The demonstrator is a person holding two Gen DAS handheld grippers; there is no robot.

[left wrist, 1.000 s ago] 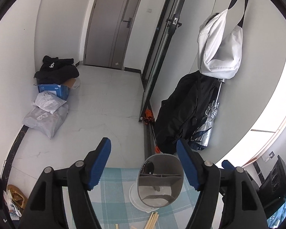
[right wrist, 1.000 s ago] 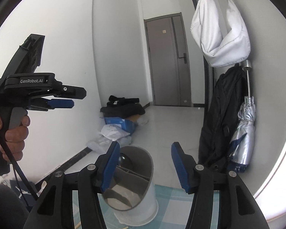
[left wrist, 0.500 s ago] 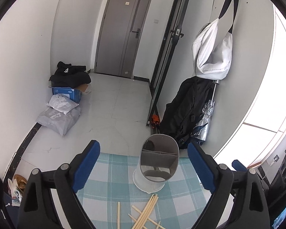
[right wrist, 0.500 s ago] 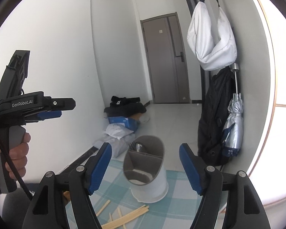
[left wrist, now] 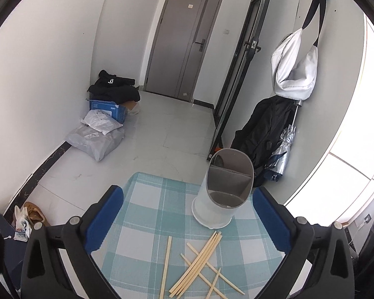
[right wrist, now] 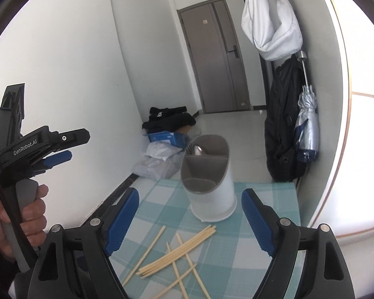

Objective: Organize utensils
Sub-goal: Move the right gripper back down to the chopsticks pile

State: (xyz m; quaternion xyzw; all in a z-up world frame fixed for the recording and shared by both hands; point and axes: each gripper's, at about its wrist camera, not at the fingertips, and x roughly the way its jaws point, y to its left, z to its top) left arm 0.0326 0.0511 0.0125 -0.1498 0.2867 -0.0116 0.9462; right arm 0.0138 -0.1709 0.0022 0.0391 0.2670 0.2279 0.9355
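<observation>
A white utensil holder (left wrist: 218, 196) with a grey divided insert stands at the far end of a teal checked table (left wrist: 147, 214); it also shows in the right wrist view (right wrist: 212, 189), with a metal spoon (right wrist: 199, 149) in its back compartment. Several loose wooden chopsticks (left wrist: 199, 259) lie crossed on the cloth in front of it, also in the right wrist view (right wrist: 179, 251). My left gripper (left wrist: 187, 221) is open and empty above the chopsticks. My right gripper (right wrist: 192, 221) is open and empty too. The left gripper (right wrist: 54, 154) appears at the left of the right wrist view, hand-held.
Beyond the table's far edge is a tiled floor with parcels and a blue box (left wrist: 104, 124) by the left wall. A black coat and folded umbrella (left wrist: 284, 147) hang on the right wall under a white bag (left wrist: 294, 72). A grey door (left wrist: 187, 42) is at the back.
Both grippers have pulled back and up from the holder. The table and the chopsticks have come into view. Both stay open.
</observation>
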